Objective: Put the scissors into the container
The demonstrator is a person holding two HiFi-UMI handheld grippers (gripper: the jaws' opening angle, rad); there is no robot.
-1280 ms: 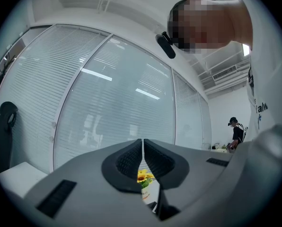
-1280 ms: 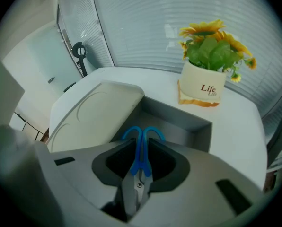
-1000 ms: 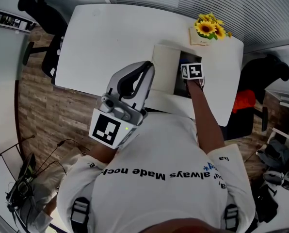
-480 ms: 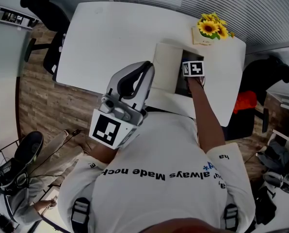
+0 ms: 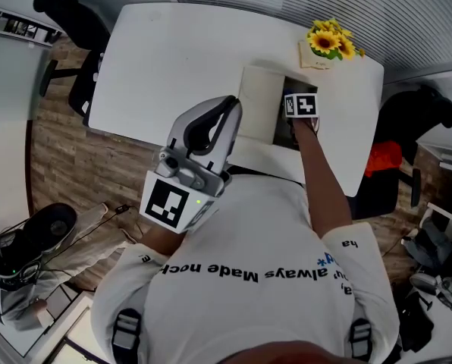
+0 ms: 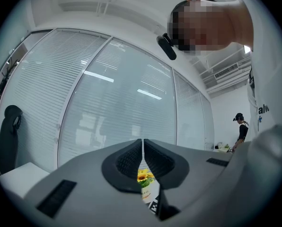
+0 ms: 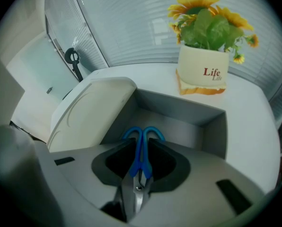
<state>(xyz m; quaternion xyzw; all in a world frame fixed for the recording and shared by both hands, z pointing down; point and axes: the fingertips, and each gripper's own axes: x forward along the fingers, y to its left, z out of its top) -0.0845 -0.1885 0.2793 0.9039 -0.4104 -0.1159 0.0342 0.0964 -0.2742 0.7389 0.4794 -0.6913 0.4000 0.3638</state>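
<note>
The right gripper [image 7: 141, 167] is pinching the scissors [image 7: 141, 145] between its jaws: the pads close on the blue handles near the pivot, the handle loops point away at 12 o'clock and the metal blades run back toward the camera. The scissors hang over the open grey container [image 7: 183, 111], with the loops down inside its cavity; whether they touch the floor of it is hard to tell from this angle. The container's cream lid [image 7: 91, 110] stands open at 10 o'clock from the scissors, and a white flower pot [image 7: 203, 72] with sunflowers sits on the white table [image 5: 180, 59] at 1 o'clock, just beyond the container's far wall. In the head view the container lies at about 1 o'clock from the frame's middle, near the table's close edge, with the right gripper's marker cube over it and the person's bare forearm [image 5: 321, 180] reaching out to it. The left gripper [image 6: 142, 159] is held up close to the person's chest, well away from the table, aimed at a glass wall with blinds [image 6: 108, 108]; its jaws are pressed together with nothing between them. A black office chair [image 5: 67, 14] stands at 10 o'clock, off the table's corner.
</note>
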